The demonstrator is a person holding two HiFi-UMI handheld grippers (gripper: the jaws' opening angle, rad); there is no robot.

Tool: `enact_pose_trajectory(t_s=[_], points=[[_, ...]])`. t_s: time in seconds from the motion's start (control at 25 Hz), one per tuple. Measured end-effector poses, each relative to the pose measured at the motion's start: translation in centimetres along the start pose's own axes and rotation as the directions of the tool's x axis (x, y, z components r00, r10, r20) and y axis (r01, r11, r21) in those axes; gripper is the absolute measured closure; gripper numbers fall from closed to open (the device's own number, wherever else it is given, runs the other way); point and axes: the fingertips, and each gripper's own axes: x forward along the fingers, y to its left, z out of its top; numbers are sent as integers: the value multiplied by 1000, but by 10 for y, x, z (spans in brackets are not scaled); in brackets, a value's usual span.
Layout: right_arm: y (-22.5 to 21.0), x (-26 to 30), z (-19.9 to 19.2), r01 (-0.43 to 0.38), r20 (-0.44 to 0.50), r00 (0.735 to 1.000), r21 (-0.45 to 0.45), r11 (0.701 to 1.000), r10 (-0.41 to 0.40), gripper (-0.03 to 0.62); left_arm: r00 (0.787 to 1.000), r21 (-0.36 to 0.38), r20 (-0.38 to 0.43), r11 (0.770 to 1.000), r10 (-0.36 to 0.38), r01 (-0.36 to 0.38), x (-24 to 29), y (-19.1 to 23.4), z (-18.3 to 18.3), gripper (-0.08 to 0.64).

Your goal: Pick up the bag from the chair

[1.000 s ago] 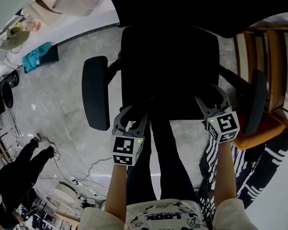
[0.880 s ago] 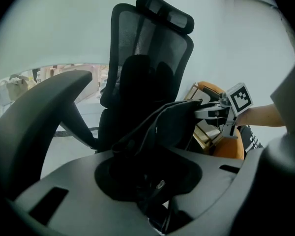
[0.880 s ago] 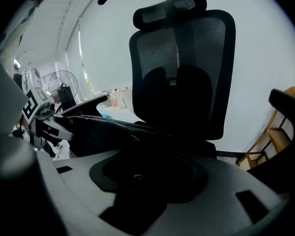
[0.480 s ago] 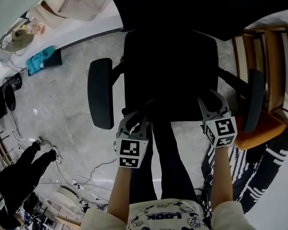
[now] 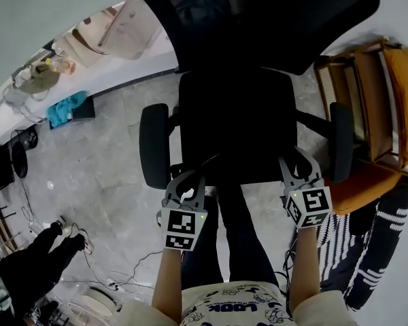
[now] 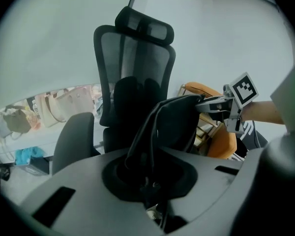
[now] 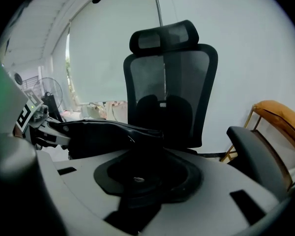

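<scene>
The black bag (image 6: pixel 174 119) is stretched between the two tongs, in front of the chair (image 5: pixel 154 145) at mid-frame in the head view. The left gripper (image 5: pixel 184 180) has just been closing its jaws, which now pinch the bag's strap end. The right gripper (image 5: pixel 297 172) has likewise been closing and is clamped on the opposite end. From each gripper's own view the bag runs sideways to the other.

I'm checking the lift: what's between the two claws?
The black bag stretches from left claw to right claw; both have just been closing and grip it. Both gripper views show it.
</scene>
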Motion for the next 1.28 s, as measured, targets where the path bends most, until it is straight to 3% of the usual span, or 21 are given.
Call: enact_pose_trajectory(t_s=[0.52,0.88,1.28], points=[[28,-124,104,122,184,974,51,991,-129,449,992,112,120,993,-42,28,-115,-18,101,520],[58,-195,164,167,294,939,65,984,-179,451,976,165,214,986,-43,7,-194,-23,155,520],[84,-264,217,206,405,885,103,973,-231,453,943,222,328,975,-47,-29,-267,-32,209,520]])
